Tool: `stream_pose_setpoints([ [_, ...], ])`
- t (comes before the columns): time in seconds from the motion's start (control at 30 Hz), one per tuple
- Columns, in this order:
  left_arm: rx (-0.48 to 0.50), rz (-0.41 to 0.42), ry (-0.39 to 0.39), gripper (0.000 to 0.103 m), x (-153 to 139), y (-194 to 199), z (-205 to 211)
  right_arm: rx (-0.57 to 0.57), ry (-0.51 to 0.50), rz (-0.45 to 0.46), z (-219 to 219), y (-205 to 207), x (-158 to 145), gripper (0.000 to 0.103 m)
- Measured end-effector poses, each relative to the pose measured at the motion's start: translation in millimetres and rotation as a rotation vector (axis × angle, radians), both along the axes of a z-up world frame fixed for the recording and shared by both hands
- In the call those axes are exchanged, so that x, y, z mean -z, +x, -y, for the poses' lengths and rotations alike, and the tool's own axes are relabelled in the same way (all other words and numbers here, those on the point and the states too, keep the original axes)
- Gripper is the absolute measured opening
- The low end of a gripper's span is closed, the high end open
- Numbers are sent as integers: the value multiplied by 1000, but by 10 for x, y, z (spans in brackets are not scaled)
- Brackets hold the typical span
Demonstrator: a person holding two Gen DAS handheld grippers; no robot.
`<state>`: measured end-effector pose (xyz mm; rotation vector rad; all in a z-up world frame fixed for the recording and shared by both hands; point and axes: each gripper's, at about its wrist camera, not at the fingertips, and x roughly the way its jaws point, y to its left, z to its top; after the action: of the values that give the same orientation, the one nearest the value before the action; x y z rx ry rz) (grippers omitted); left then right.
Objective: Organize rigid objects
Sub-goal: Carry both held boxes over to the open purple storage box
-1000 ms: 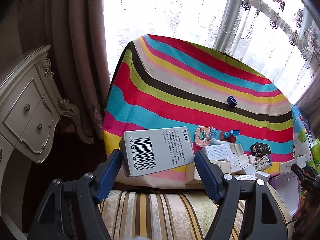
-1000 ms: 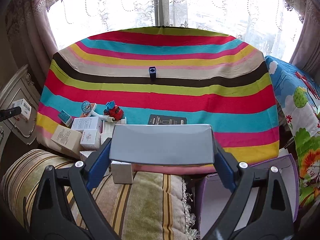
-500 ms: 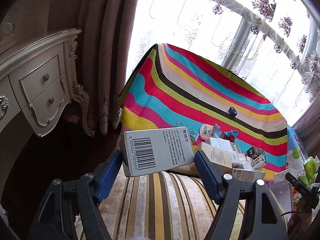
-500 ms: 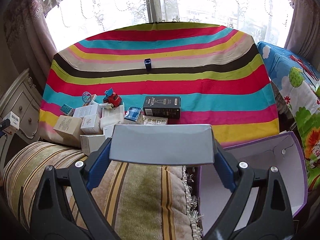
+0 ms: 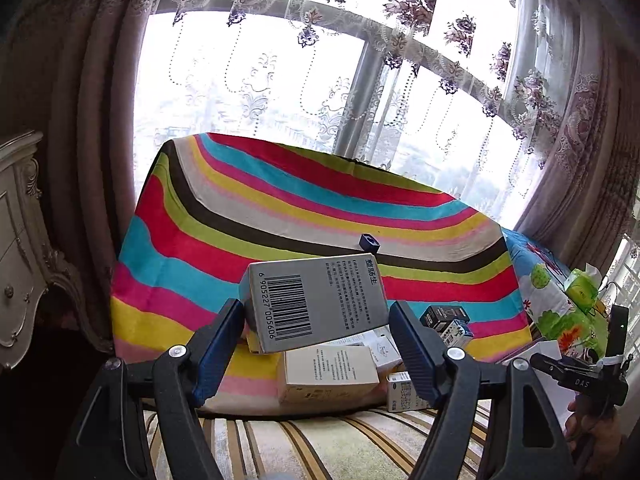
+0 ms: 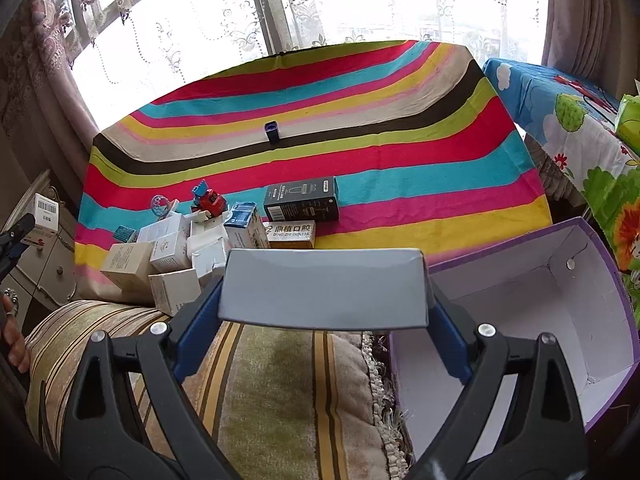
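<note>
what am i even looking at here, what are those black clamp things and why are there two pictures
No robot here: a person holds a hand-operated clamp, called a gripper, in each hand. Each carries a wide-angle camera looking forward along its two fingers, so you get one picture per hand.

In the left wrist view, the left gripper holds a grey box with a barcode. In the right wrist view, the right gripper holds a plain grey box across its width.

Ahead is a surface under a striped cloth. On it lie a heap of small white boxes, a black box, a red toy and a small blue object farther back. Beside the cloth stands an open purple-edged box, seemingly where things get sorted. A striped cushion is nearest the camera.
</note>
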<state>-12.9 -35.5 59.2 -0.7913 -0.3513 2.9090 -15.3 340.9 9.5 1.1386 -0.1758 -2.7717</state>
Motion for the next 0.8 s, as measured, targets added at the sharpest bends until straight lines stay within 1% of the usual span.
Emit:
stream_pose_setpoints([
  [0.07,25,-14,-6,75,-14,-113,-44,16,1,-11,-1,29,-5,94],
  [0.2,69,17,-5,75,-3,-307,-164,28,4,-3,12,19,0,94],
  [0.33,145,40,-18,75,-99,-341,-474,45,-4,-8,-66,33,-75,94],
  [0.4,199,54,-7,75,-145,-343,-697,68,-6,-13,-175,43,-138,94],
  [0.47,259,84,-10,75,-163,-379,-966,99,3,-9,-313,31,-170,94],
  [0.57,366,133,-6,75,-137,-450,-1399,143,13,18,-536,35,-145,94],
  [0.7,511,202,-31,75,-48,-548,-1993,209,13,59,-862,95,-34,94],
  [0.8,591,224,-70,75,13,-586,-2385,265,23,87,-1100,145,55,94],
])
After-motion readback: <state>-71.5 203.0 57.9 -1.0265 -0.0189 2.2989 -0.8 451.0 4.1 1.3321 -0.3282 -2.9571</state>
